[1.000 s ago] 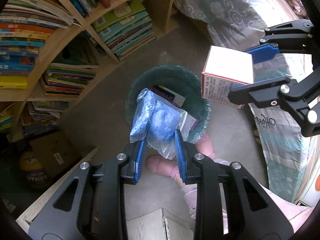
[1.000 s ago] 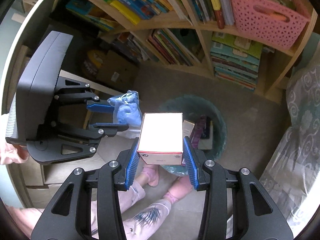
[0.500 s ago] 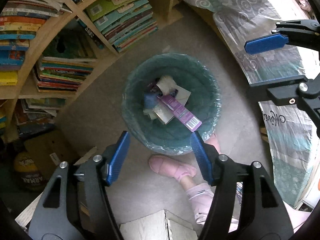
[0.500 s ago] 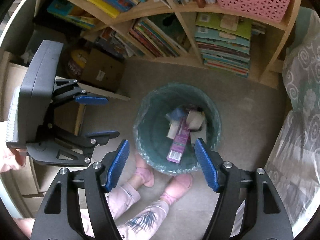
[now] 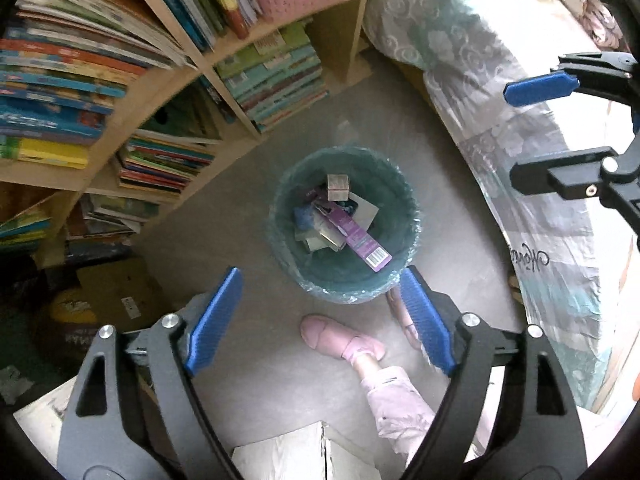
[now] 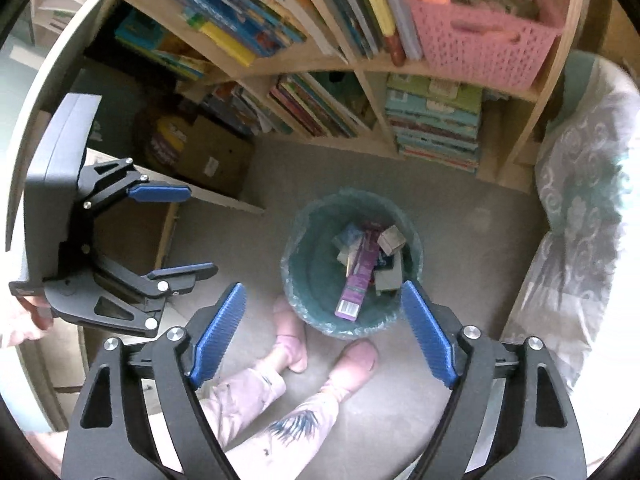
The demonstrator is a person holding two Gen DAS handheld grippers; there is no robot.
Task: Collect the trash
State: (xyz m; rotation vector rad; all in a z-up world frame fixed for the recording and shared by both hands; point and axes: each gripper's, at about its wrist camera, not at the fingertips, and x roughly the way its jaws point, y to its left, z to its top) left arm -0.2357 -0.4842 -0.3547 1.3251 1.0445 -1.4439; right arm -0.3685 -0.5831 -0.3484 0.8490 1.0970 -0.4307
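The right gripper [image 6: 322, 330] hangs above a green bin [image 6: 304, 280] on the grey floor [image 6: 460, 232], its jaws opening with nothing between them. The bin holds a purple carton [image 6: 358, 280], a small box [image 6: 392, 240] and other scraps. The left gripper [image 6: 176, 232], at the left, is also opening and empty. Two pink slippers [image 6: 358, 360] stand just below the bin. Behind are bookshelves [image 6: 328, 68] with a pink basket [image 6: 480, 52].
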